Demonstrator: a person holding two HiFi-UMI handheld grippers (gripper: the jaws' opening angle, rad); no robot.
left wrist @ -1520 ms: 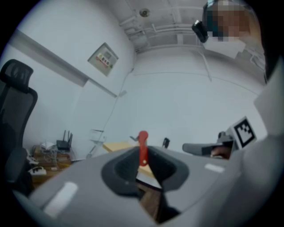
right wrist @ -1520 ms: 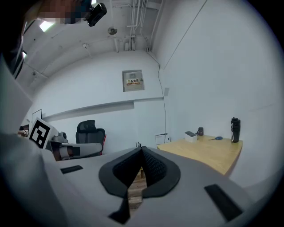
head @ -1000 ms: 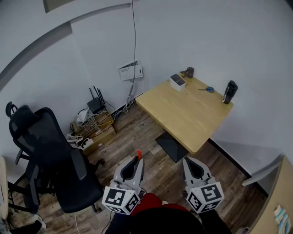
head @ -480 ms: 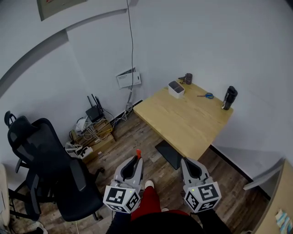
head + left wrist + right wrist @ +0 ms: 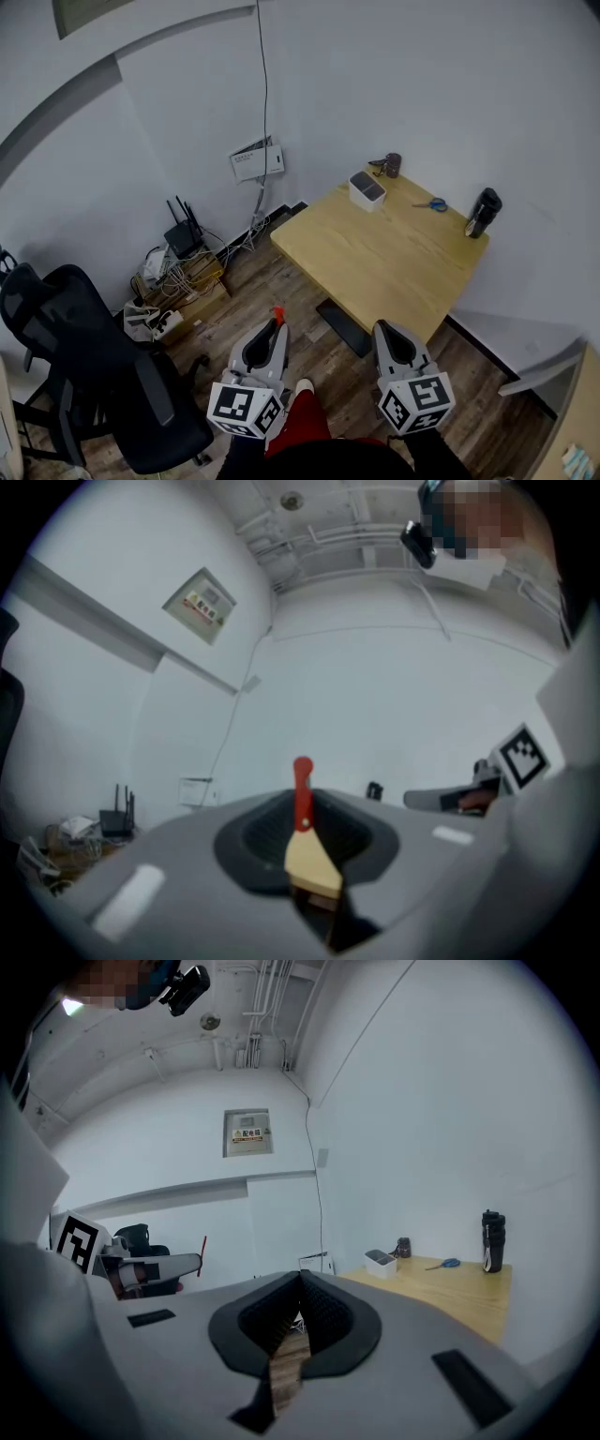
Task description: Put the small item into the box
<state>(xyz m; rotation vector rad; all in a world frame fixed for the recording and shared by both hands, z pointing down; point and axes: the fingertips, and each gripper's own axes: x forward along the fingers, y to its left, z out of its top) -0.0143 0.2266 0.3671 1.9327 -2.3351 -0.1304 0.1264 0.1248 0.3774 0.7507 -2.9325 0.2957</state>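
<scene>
My left gripper (image 5: 276,325) is shut on a small tool with a red handle and a tan blade (image 5: 302,799); its red tip (image 5: 277,314) pokes out past the jaws. My right gripper (image 5: 387,331) is shut with nothing in it. Both hang low over the wooden floor, short of the table. The small white box (image 5: 367,189) stands at the far corner of the wooden table (image 5: 375,258), well ahead of both grippers. In the right gripper view the box (image 5: 380,1259) sits on the table at right and the left gripper (image 5: 150,1267) shows at left.
Blue scissors (image 5: 432,204), a black bottle (image 5: 484,213) and a dark cup (image 5: 392,165) stand on the table's far side. A black office chair (image 5: 84,366) is at left. Routers and tangled cables (image 5: 178,248) lie by the wall under a white wall box (image 5: 255,159).
The view has shifted: the chair slid toward the left edge and the table sits a little more to the right. Both grippers keep their hold and place in the picture.
</scene>
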